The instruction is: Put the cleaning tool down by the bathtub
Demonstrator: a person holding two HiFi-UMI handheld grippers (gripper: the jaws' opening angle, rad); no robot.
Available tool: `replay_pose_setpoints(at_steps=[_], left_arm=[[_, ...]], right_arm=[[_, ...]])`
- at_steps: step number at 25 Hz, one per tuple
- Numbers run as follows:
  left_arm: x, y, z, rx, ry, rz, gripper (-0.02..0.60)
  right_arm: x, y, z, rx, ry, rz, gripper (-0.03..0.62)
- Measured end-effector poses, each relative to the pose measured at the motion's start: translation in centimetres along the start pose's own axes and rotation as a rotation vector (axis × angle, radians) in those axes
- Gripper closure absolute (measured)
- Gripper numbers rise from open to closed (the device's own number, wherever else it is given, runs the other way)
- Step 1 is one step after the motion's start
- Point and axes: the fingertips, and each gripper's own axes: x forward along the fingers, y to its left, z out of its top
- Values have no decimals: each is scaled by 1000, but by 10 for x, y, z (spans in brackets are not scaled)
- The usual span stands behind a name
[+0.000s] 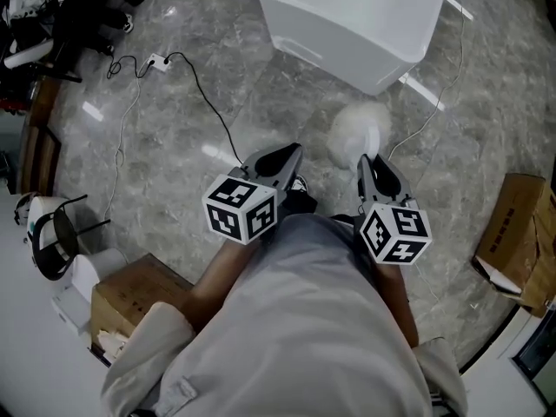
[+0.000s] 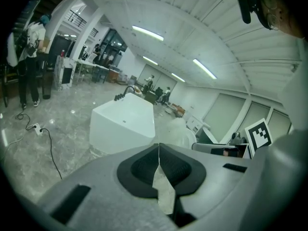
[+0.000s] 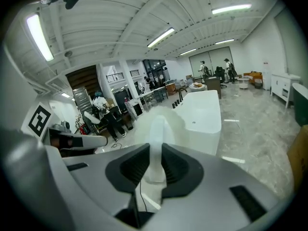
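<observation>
A white bathtub (image 1: pixel 356 24) stands on the grey marble floor ahead of me, also seen in the left gripper view as bathtub (image 2: pixel 122 124) and in the right gripper view as bathtub (image 3: pixel 204 114). My right gripper (image 1: pixel 369 162) is shut on the white handle of a fluffy white cleaning tool (image 1: pixel 354 131), whose head hangs above the floor just short of the tub. In the right gripper view the handle (image 3: pixel 155 153) stands between the pads of the right gripper (image 3: pixel 155 170). My left gripper (image 1: pixel 291 152) is beside it, shut and holding nothing, with the jaws of the left gripper (image 2: pixel 158 160) meeting.
A black cable and power strip (image 1: pixel 156 59) lie on the floor to the left. Cardboard boxes sit at lower left (image 1: pixel 130 298) and at right (image 1: pixel 521 233). White pipes (image 1: pixel 426 89) lie beside the tub. A person (image 2: pixel 26 57) stands far back on the left.
</observation>
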Motion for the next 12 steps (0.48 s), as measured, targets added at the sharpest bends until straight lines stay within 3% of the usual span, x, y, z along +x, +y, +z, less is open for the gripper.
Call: replay_pose_setpoints(at_steps=[12], left_arm=[[-15,46,14,-49,-24,11,572]], right_arm=[[33,22,14,-19,-10,-21,525]])
